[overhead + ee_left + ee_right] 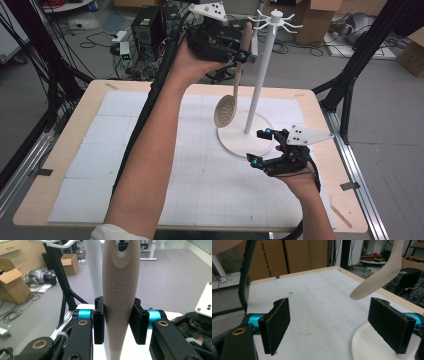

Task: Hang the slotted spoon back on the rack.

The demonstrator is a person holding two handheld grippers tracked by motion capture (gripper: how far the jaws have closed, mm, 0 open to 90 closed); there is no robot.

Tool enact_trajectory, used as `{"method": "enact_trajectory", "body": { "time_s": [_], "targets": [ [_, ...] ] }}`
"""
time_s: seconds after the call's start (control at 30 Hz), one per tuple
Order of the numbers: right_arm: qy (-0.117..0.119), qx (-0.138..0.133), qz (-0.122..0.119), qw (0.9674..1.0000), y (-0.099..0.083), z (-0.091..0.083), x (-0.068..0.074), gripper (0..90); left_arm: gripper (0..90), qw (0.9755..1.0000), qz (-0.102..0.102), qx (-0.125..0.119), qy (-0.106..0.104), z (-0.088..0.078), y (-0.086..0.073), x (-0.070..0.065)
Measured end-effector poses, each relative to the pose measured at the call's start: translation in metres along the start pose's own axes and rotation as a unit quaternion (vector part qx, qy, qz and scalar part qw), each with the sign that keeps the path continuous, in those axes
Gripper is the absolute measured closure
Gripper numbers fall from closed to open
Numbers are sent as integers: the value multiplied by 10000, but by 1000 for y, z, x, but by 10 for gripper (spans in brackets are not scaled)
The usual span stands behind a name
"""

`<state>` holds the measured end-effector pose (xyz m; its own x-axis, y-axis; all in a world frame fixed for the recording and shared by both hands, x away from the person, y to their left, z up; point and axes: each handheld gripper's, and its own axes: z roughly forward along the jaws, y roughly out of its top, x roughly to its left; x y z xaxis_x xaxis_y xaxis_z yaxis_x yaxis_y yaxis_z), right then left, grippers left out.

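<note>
A beige slotted spoon hangs upright by its handle (245,45), its perforated head (226,111) just above the table. My left gripper (240,56) is raised high and shut on the handle (120,290), which reads SUPOR between the pads. Right beside it stands a white hook stand, with its pole (260,75) and round base (240,140) on the mat. The spoon's top is close to the stand's hooks (276,21). My right gripper (260,147) rests low at the base's near right edge and is open, with nothing between its pads (277,327). The right gripper view has the spoon head (377,280) above the base (367,345).
A white gridded mat (150,150) covers the wooden table (65,150). Black frame legs (360,55) stand at the right, past the table. Cardboard boxes (320,20), cables and electronics (147,25) lie on the floor beyond the far edge.
</note>
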<state>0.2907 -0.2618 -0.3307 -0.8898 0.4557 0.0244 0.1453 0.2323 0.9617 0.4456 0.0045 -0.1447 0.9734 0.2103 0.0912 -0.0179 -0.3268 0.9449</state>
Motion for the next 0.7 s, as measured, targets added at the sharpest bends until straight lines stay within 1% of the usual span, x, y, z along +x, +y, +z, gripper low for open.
{"method": "enact_trajectory", "body": {
  "time_s": [0.07,0.17,0.27,0.33,0.47,0.57,0.7],
  "targets": [
    [-14,-17,-10,10000,0,0,0,175,685,10000,34,-7,-16,3,2,-1],
    [-11,-41,-13,10000,0,-1,-1,176,684,9999,41,111,-12,7,6,-2],
    [10,-58,-20,10000,1,-2,0,176,685,9999,88,137,28,9,8,-3],
    [3,-58,-16,10000,1,-2,0,176,685,9998,76,156,35,11,7,-3],
    [12,-77,-30,10000,1,-3,0,176,685,9996,43,287,73,14,5,-2],
    [4,-85,-17,10000,2,-3,0,176,685,9993,64,348,131,16,5,-2],
    [21,-91,-25,10000,2,-3,0,176,684,9993,59,345,131,13,5,-2]
  ]
}}
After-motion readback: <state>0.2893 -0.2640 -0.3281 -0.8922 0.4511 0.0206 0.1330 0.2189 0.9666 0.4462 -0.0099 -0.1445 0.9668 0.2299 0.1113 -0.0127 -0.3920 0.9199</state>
